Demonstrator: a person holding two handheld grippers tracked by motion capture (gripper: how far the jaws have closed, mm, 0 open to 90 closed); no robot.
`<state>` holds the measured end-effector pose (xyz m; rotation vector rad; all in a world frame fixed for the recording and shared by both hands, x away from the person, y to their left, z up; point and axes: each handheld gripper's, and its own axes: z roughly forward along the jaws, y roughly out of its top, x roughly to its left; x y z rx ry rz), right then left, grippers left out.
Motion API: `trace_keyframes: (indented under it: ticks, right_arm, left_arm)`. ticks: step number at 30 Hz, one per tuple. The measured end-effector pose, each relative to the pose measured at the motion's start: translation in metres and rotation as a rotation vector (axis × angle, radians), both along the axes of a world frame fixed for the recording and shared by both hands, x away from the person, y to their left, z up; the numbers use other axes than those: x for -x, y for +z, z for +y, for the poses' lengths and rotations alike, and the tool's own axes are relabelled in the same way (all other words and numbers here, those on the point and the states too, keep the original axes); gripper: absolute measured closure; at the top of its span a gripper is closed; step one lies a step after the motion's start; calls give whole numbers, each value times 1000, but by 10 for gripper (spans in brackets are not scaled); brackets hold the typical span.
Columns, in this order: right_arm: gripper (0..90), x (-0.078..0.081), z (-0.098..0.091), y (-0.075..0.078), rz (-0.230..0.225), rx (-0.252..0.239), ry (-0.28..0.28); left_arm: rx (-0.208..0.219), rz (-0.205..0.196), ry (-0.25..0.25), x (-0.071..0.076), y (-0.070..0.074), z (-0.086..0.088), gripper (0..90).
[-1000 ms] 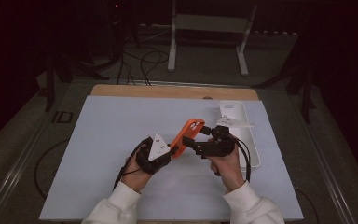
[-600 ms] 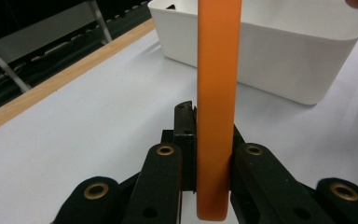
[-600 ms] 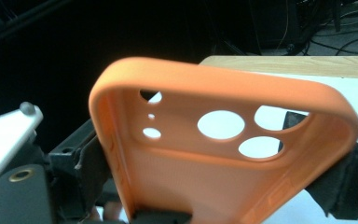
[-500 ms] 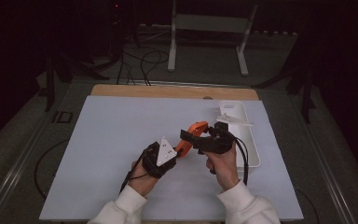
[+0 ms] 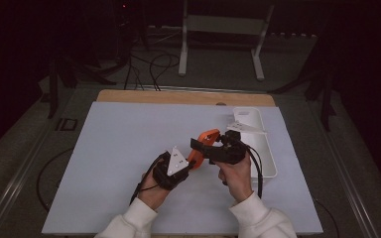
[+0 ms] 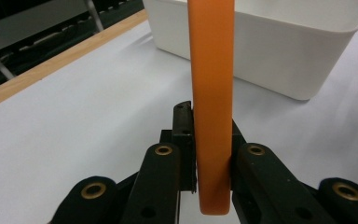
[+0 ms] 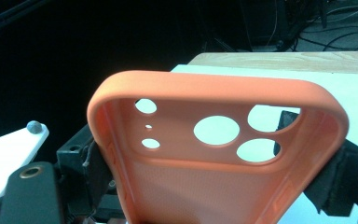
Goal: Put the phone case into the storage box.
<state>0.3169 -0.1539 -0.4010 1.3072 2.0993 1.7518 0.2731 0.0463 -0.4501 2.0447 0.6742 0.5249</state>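
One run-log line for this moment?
left gripper: shut on orange phone case | right gripper: jaws across case, just closing | white bin: beside

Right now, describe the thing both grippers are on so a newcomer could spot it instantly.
Start at the white mat covering the table, then find the white bin at its right edge. Just left of that bin, held above the mat between the left gripper and right gripper, is the orange phone case. It is the only orange item, with round camera cutouts.
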Motion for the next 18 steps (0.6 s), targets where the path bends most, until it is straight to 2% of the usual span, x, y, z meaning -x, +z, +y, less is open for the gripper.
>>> trace_keyframes:
  ticks: [5, 9, 10, 14, 16, 18]
  right_arm:
    - [161, 1, 1, 0, -9, 12, 6]
    - [161, 1, 1, 0, -12, 15, 5]
    - [161, 1, 2, 0, -14, 23, 4]
    - [161, 1, 2, 0, -19, 32, 1]
    - [161, 1, 2, 0, -20, 35, 2]
    - [161, 2, 2, 0, -21, 35, 2]
  left_arm:
    - [5, 14, -7, 0, -1, -1, 806]
    - [15, 30, -17, -1, 0, 0, 702]
    - [32, 52, -32, -3, 0, 2, 644]
    - [47, 80, -17, -5, 0, 3, 433]
    - [49, 75, 7, -5, 0, 4, 338]
    - [56, 85, 9, -6, 1, 5, 238]
